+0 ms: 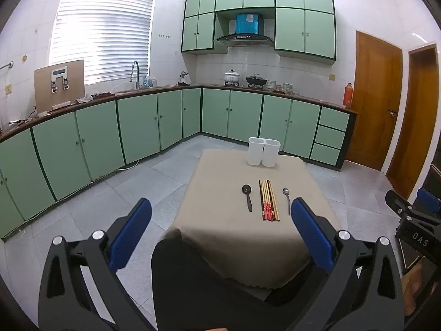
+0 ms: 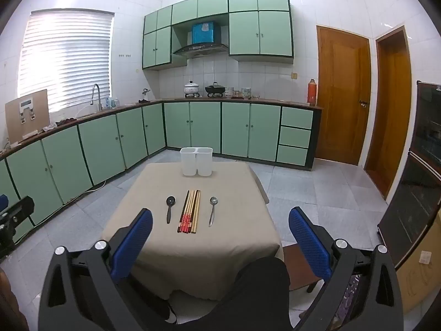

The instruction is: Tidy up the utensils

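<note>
Both claws [image 1: 220, 218] [image 2: 220, 220] gape; white two-compartment holder [image 2: 196, 161] stands beyond chopsticks [image 2: 189, 211].

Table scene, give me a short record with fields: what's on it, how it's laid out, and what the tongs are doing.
surface: table with beige cloth
container: white two-compartment holder, far edge, looks empty
utensils: black spoon, chopsticks, metal spoon
layout: one row, chopsticks bundled in the middle, black spoon left, metal spoon right
left tongs: open, holding nothing
right tongs: open, holding nothing
progress: nothing in the holder yet
</note>
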Demonstrator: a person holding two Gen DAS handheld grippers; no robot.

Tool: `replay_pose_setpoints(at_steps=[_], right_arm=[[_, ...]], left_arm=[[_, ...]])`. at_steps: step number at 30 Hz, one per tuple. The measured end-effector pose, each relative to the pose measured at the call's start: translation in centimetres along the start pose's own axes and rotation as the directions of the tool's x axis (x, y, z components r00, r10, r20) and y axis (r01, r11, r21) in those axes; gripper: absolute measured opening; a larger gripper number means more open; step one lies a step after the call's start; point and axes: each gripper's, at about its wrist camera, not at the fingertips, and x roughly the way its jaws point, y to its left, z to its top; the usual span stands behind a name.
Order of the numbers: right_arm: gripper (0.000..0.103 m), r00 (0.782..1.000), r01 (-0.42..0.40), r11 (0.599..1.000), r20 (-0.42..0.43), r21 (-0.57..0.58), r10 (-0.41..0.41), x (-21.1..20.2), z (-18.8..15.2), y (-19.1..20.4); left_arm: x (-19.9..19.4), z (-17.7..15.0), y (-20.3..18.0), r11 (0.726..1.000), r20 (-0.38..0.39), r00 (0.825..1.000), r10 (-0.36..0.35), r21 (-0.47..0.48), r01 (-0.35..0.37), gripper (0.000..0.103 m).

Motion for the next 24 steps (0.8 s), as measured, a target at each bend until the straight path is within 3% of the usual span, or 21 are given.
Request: replay_pose_setpoints(at_steps=[24], right_arm=[[0.097, 1.000, 0.001, 1.000, 0.010, 0.001, -0.001, -0.6, 0.1, -0.5]], left_arm=[[0.2, 0.3, -0.9, 1.000, -0.006, 1.000, 0.007, -0.006, -0.007, 0.098]])
